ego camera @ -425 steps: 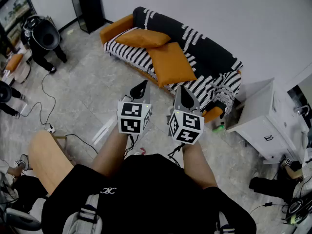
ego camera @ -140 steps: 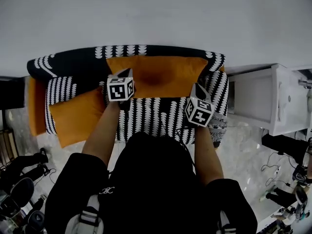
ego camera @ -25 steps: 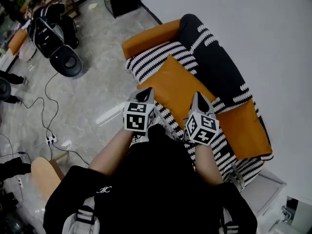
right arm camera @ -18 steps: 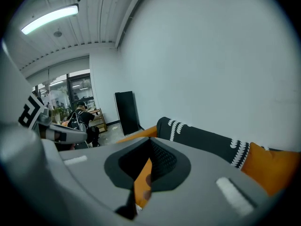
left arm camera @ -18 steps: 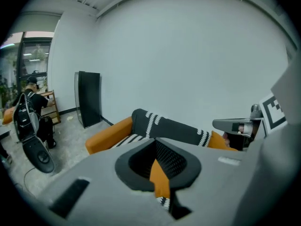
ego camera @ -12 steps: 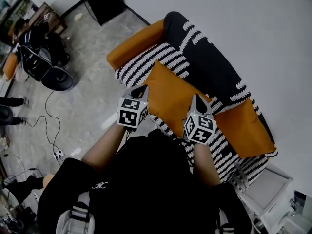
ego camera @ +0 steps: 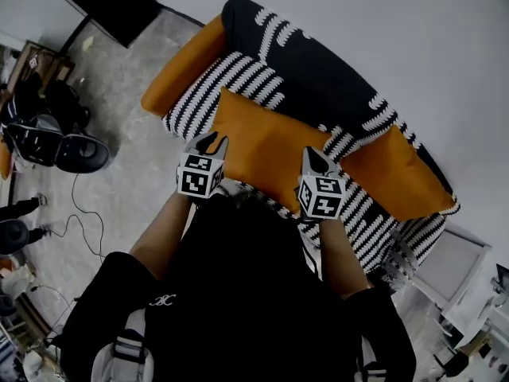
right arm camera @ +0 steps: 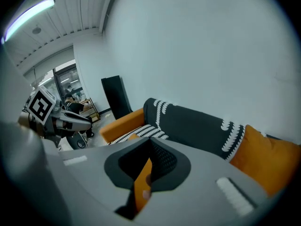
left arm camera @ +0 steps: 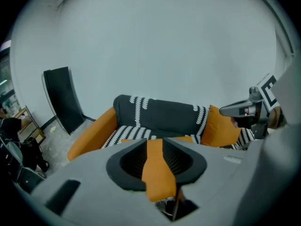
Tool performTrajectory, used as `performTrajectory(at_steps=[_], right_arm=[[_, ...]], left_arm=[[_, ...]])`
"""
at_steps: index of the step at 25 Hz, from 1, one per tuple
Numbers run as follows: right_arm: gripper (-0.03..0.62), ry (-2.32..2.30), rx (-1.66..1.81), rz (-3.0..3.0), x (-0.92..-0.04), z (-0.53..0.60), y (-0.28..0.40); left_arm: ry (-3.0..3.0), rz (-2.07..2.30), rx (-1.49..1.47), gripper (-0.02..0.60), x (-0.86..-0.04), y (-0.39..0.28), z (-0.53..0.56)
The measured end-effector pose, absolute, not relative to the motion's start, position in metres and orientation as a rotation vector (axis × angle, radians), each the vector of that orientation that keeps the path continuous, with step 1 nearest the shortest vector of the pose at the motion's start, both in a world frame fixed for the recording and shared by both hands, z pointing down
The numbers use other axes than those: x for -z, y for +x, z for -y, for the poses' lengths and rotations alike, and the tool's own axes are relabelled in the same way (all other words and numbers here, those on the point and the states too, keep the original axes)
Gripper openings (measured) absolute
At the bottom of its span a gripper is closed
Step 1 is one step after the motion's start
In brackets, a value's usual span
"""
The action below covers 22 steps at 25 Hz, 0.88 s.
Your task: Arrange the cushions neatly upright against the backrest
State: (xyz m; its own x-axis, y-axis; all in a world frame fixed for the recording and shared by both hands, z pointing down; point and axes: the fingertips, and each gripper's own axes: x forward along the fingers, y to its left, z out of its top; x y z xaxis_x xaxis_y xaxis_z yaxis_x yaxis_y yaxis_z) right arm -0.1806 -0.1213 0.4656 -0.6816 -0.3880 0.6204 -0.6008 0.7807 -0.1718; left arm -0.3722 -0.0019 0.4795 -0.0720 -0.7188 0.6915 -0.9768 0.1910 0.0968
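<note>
My left hand-held gripper (ego camera: 209,143) is at the near left corner of the flat orange cushion (ego camera: 266,146). Its jaws have just been opening and now stand a little apart, with a strip of the orange fabric (left arm camera: 155,168) between them. My right hand-held gripper (ego camera: 316,160) is at the same cushion's near edge, further right. It is closed tight, pinching a fold of the fabric (right arm camera: 141,180).

The cushion lies across the left and middle of the striped seat (ego camera: 238,82). Its near edge is at the seat's front and its far edge is up by the black backrest (ego camera: 318,78). I cannot tell whether it is lifted off the seat.

Beyond my right gripper, the second orange cushion (ego camera: 395,175) stands leaning against the backrest at the sofa's right end. The two cushions are close at their corners. The orange armrest (ego camera: 179,66) closes the sofa's left end, and the white wall (ego camera: 382,30) is behind it.
</note>
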Motion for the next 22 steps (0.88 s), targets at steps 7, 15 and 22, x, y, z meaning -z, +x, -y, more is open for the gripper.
performTrajectory(at_steps=[7,15,22], right_arm=[[0.010,0.795,-0.613,2.211,-0.533,0.104,-0.158],[0.111,0.878,-0.685,2.026,-0.620,0.067,-0.148],[0.230,0.990,-0.724,1.793,-0.676,0.032,-0.090]], left_arm=[[1.651,1.627,-0.688,0.183,-0.548,-0.373,-0.005],[1.632,1.386,-0.800,0.273,-0.645,-0.386,-0.036],[1.625,1.200,-0.915,0.322,-0.699,-0.373,-0.064]])
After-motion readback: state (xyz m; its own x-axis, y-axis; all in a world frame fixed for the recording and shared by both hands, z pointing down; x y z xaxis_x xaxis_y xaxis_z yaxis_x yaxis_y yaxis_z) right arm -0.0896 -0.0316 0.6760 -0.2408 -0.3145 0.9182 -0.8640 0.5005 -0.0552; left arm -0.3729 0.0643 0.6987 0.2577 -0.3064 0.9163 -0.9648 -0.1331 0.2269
